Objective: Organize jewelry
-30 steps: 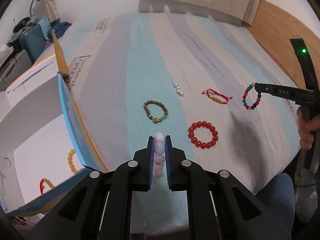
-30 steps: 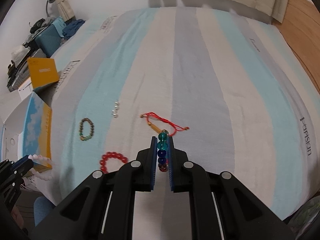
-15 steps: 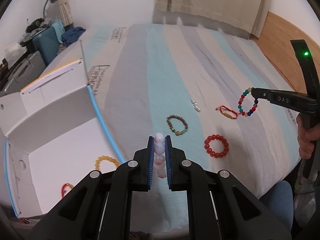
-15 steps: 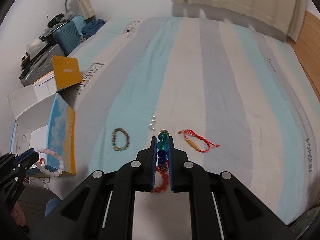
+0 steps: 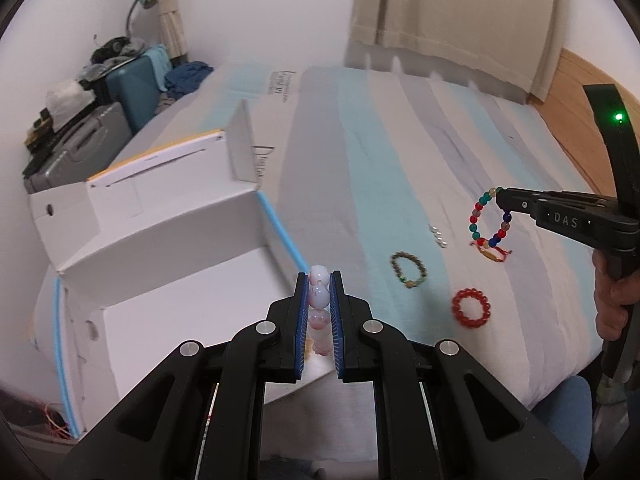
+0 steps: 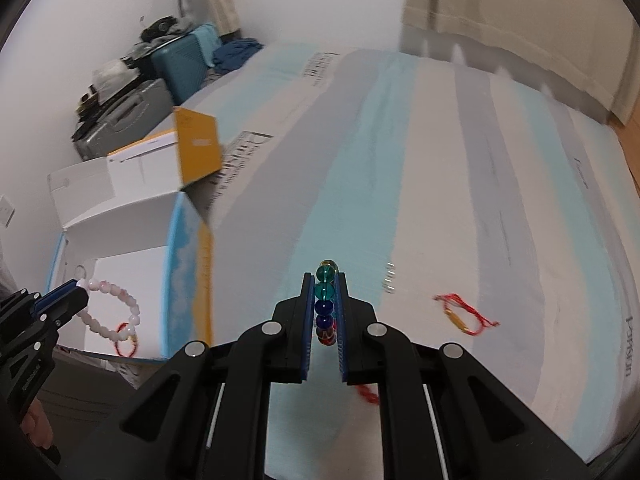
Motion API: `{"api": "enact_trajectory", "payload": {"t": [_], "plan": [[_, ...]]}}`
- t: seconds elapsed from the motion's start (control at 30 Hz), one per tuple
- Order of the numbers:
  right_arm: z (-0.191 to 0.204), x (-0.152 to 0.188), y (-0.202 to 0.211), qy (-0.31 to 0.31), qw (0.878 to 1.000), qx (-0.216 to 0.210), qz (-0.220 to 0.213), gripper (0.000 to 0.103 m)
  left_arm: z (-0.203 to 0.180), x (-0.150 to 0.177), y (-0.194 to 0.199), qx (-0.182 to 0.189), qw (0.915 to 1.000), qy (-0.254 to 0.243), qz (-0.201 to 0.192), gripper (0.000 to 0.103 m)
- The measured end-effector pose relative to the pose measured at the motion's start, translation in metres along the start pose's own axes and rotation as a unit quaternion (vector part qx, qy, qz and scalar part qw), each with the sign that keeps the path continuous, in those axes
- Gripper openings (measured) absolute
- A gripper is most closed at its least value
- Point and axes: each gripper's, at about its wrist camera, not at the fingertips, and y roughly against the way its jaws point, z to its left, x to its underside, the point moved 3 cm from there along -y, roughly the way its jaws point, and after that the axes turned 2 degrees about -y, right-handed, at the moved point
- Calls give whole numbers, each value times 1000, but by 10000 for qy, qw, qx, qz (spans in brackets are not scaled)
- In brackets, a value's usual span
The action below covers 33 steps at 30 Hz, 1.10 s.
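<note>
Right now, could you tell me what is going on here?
A person is sorting jewelry off a striped bed into a white box. The left gripper holds a pink bracelet over the box; the right gripper holds a multicolored one above the bed. A red bracelet, a brown one, a red cord and pearls remain.

The open box is sitting left of the left gripper, beside the bed. Ahead and to its right, a beaded bracelet, a bead ring and a cord bracelet are lying on the bed, well apart.
</note>
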Motion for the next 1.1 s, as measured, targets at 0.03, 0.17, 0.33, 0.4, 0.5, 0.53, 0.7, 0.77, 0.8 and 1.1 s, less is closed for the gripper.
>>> {"api": "enact_trajectory", "payload": {"t": [0.03,0.17,0.33,0.4,0.5,0.53,0.7,0.77,0.8,1.1], "plan": [[8,-2,0,40,10000,-33,-6,9,6,0,1,-34,10000,25,0,10],[44,-8,0,228,9995,-214,-31,9,32,3,7,-198,9996,178,13,10],[83,-12,-3,431,9983,-400,-27,9,64,10,13,-406,9984,382,67,10],[100,-12,-4,511,9975,-483,-17,9,78,14,14,-507,9976,457,105,10],[122,-11,-8,638,9962,-585,8,9,96,21,15,-609,9963,591,159,10],[128,-10,-9,662,9959,-616,18,9,103,23,16,-644,9958,632,171,10],[161,-6,-18,824,9935,-779,100,9,129,35,17,-775,9933,820,245,10],[172,-3,-23,877,9925,-835,142,9,138,40,17,-819,9925,869,272,10],[176,-2,-25,894,9922,-856,165,9,142,41,16,-840,9920,893,287,10],[204,12,-51,1047,9892,-949,393,9,174,64,2,-1032,9858,1199,557,10]]}}
